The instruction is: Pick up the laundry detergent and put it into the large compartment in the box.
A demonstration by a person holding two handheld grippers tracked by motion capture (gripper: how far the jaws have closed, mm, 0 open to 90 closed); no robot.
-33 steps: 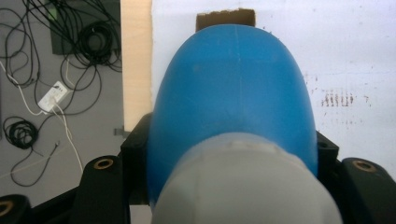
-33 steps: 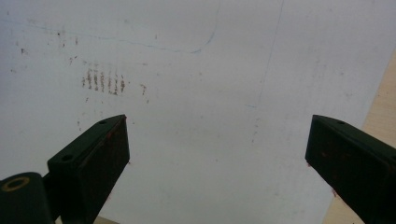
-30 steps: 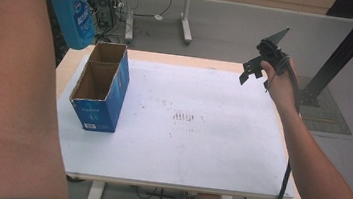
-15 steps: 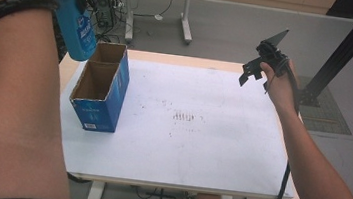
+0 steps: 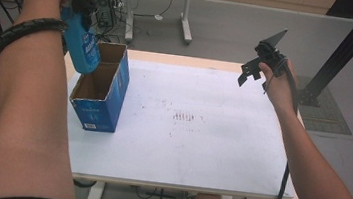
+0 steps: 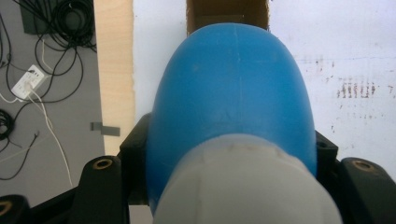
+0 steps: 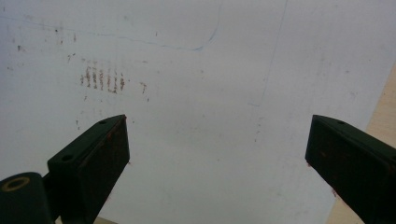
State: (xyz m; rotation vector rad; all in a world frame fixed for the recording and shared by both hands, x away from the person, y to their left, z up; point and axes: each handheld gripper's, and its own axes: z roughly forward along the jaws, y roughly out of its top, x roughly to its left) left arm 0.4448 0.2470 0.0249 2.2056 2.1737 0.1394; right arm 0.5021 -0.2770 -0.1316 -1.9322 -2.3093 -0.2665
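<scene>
At about ten o'clock over the tabletop [image 5: 219, 149], held up in the air: blue plastic bottle [image 5: 81, 43], tilted, base lowermost, directly above the open top of a blue cardboard box [image 5: 98, 101]. Clamped around its upper body by the left hand-held gripper [image 5: 79, 7], black jaws pressing on both flanks just below the pale cap [image 6: 243, 186]; seen from the left gripper view, rounded blue body [image 6: 233, 88] running away from the camera, with the box's brown inside [image 6: 228, 13] beyond its far end. Whether the bottle's base touches the box rim cannot be told from the high view.

Standing upright near the tabletop's nine o'clock edge: the box, flaps open, brown interior showing, white label low on its near face. Near the centre of the white surface, a small patch of reddish-brown marks [image 5: 186, 117], also visible in the right gripper view [image 7: 102, 78].

At about two o'clock, raised above the tabletop's far right corner: right hand-held gripper [image 5: 255, 71], jaws wide apart and holding nothing, grey three-cornered plate on top, black cable trailing down past the forearm. Below its spread jaws in its own view, bare white surface with faint pen lines.

Beyond the tabletop at twelve o'clock: grey floor, legs of another desk [image 5: 186, 15], loose cables at eleven o'clock.
</scene>
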